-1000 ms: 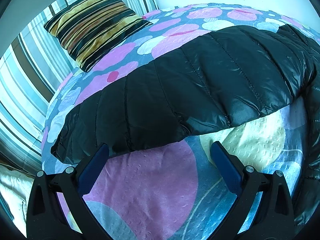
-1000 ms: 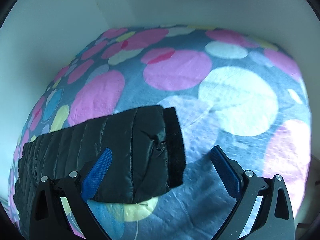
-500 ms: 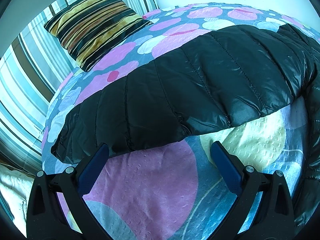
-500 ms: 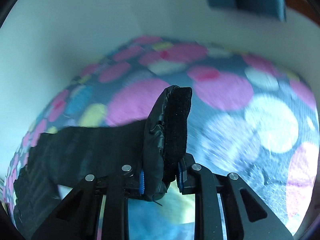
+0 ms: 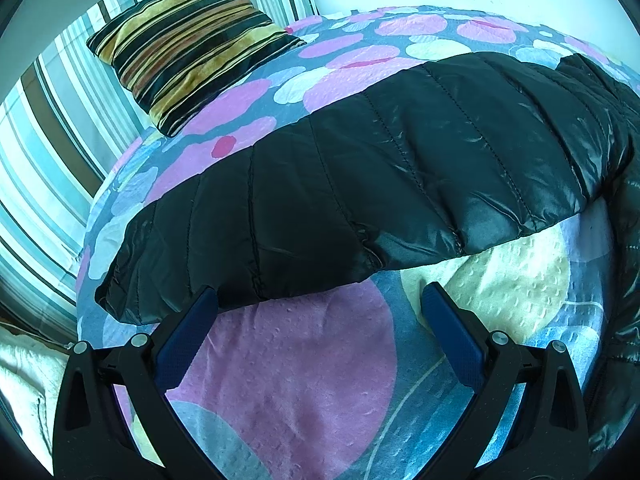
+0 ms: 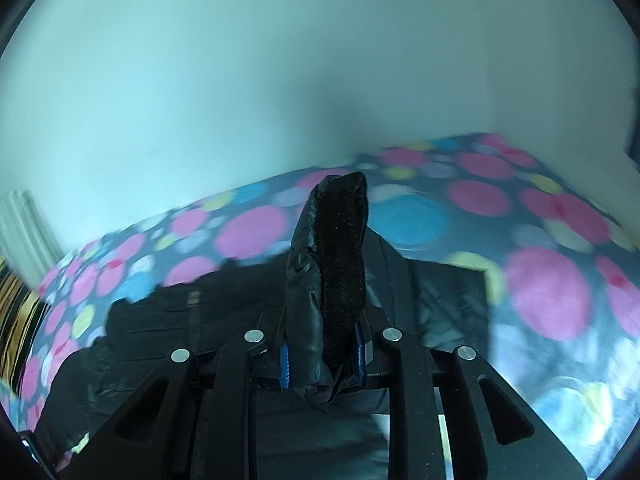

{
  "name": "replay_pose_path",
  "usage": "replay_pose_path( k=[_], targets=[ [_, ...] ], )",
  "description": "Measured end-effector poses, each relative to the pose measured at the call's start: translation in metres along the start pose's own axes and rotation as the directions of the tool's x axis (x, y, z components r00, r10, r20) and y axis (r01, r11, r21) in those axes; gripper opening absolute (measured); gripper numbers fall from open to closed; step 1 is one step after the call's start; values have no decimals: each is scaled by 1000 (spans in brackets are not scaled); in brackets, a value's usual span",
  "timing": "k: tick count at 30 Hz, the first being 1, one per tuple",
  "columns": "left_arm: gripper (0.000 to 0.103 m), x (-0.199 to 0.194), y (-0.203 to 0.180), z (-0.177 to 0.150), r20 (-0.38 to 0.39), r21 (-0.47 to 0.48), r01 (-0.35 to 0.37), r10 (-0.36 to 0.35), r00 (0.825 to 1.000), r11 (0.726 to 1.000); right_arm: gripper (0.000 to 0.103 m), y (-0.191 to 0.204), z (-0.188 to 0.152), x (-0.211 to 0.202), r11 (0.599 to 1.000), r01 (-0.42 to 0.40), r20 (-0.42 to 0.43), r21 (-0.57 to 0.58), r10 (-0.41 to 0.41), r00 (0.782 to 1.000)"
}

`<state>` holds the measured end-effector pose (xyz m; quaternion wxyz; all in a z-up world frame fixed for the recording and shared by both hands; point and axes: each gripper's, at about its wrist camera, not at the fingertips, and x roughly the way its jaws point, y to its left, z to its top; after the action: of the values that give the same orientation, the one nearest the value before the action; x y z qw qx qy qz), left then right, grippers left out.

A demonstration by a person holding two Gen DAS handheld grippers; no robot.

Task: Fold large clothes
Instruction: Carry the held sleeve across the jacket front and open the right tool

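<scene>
A black quilted puffer jacket lies on a bed with a dotted cover. In the left wrist view one long sleeve (image 5: 360, 184) stretches across the bed. My left gripper (image 5: 320, 312) is open and empty, just short of the sleeve's near edge. My right gripper (image 6: 324, 356) is shut on the other sleeve's cuff (image 6: 332, 252), which stands up between the fingers above the jacket body (image 6: 224, 320).
A striped pillow (image 5: 188, 44) lies at the far left by a striped curtain (image 5: 44, 152). The bed cover (image 5: 304, 372) has pink, blue and yellow circles. A pale wall (image 6: 280, 80) runs behind the bed.
My right gripper shut on the sleeve cuff, lifted it off the bed and swung left over the jacket body. My left gripper has stayed still and open.
</scene>
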<state>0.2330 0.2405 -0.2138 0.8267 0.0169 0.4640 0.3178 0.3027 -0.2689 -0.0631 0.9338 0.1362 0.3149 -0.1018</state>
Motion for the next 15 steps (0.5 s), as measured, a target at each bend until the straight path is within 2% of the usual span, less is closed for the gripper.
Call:
replay_pose_path(
  k=[4,8,15],
  targets=[
    [101,2,4,0,-6,-14,17,-17,1000,1000,23,70,-10,24,992,-92,-53,-87,88,995],
    [101,4,4,0,-12,-27,30,-31,999,999,23,137,-34,41,965,-175,-120,-196,154,981],
    [101,7,7,0,-18,-47,52,-53,998,998,23,208,-80,66,918,-247,-234,-311,178,956]
  ],
)
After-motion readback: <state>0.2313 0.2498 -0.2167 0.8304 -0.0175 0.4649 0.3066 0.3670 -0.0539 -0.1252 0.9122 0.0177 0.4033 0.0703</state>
